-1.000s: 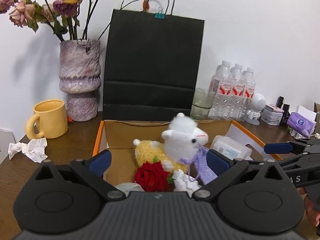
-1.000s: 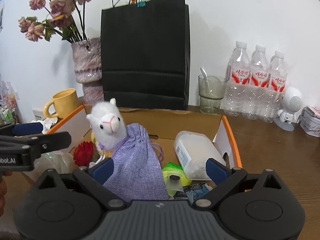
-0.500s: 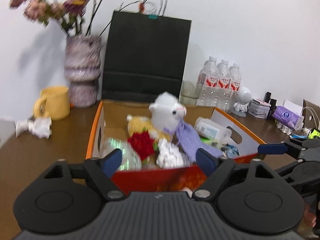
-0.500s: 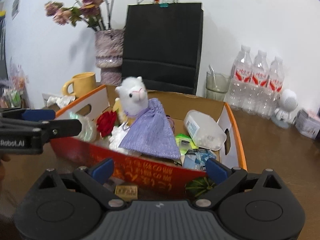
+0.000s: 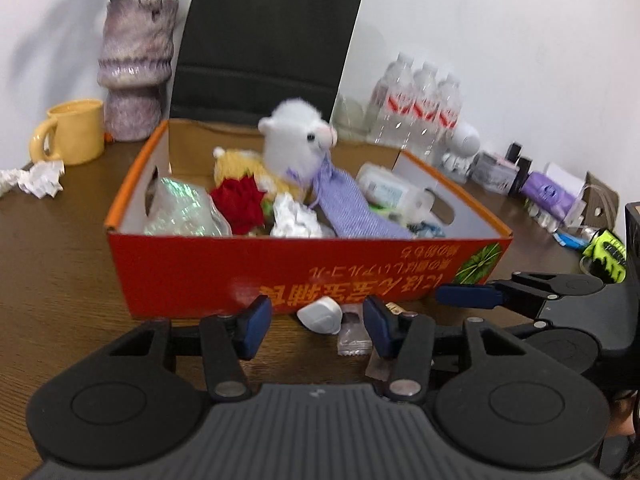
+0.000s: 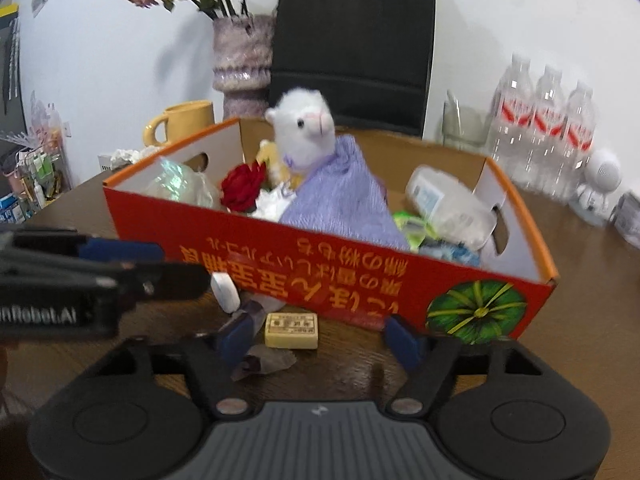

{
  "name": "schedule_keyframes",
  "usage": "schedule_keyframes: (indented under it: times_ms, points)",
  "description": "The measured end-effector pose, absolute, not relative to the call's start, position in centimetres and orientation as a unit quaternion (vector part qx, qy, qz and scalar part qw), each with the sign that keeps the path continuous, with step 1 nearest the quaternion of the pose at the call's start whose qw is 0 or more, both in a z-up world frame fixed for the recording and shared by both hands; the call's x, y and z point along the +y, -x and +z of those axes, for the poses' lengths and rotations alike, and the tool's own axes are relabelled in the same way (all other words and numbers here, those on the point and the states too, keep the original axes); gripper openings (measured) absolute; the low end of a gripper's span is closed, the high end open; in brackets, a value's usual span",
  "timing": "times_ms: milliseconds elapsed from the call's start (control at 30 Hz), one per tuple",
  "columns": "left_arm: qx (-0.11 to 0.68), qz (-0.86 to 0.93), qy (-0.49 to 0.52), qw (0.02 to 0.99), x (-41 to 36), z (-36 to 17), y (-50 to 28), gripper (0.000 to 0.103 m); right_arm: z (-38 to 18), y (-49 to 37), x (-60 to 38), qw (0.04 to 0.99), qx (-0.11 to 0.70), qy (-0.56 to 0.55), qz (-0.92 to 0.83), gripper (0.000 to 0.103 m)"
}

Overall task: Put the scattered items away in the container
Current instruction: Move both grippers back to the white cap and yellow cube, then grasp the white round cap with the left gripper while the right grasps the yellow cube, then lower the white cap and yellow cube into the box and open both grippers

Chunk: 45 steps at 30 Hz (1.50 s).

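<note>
A red cardboard box [image 5: 304,268] [image 6: 360,264] holds a white alpaca plush [image 5: 298,142] [image 6: 306,128], a purple cloth bag [image 6: 340,204], a red rose [image 5: 240,200], crumpled paper and a plastic container [image 6: 448,204]. On the table before the box lie a small white object [image 5: 320,314] [image 6: 225,292], a clear wrapper [image 5: 354,338] [image 6: 264,360] and a yellow block [image 6: 292,330]. My left gripper [image 5: 316,330] is open and empty, just in front of the white object. My right gripper [image 6: 320,334] is open and empty around the yellow block.
A yellow mug [image 5: 68,132], a purple vase [image 5: 134,72] with dried flowers, a black paper bag [image 5: 264,40], water bottles [image 5: 416,108] and small clutter [image 5: 552,196] stand behind and right of the box. Crumpled paper [image 5: 36,176] lies at left.
Both grippers have pulled back and lowered from above the box to table level in front of it. The small items before the box have come into view.
</note>
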<state>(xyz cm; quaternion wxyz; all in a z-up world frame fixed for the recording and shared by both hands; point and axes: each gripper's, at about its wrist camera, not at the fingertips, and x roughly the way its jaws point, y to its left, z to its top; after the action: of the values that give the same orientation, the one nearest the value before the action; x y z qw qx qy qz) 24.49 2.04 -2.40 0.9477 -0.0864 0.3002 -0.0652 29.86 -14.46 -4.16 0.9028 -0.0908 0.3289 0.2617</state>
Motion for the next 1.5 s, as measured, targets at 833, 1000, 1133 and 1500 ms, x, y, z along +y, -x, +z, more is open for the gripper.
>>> schedule_keyframes:
  times_ms: [833, 1000, 1133, 1500]
  points:
    - [0.323, -0.038, 0.091, 0.941, 1.2, -4.0, -25.6, 0.029, -4.5, -29.1, -14.8, 0.897, 0.326, 0.078, 0.289, 0.029]
    - [0.315, -0.039, 0.092, 0.944, 1.4, -3.7, -24.9, 0.029, -4.3, -28.7, -15.2, 0.901, 0.321, 0.076, 0.283, 0.029]
    - [0.309, -0.041, 0.095, 0.945, 1.4, -3.4, -24.0, 0.029, -4.1, -28.2, -15.8, 0.904, 0.319, 0.069, 0.277, 0.029]
    - [0.235, -0.059, 0.101, 0.965, 1.9, 0.9, -20.3, 0.029, 0.6, -25.1, -18.5, 0.929, 0.258, 0.029, 0.263, 0.029]
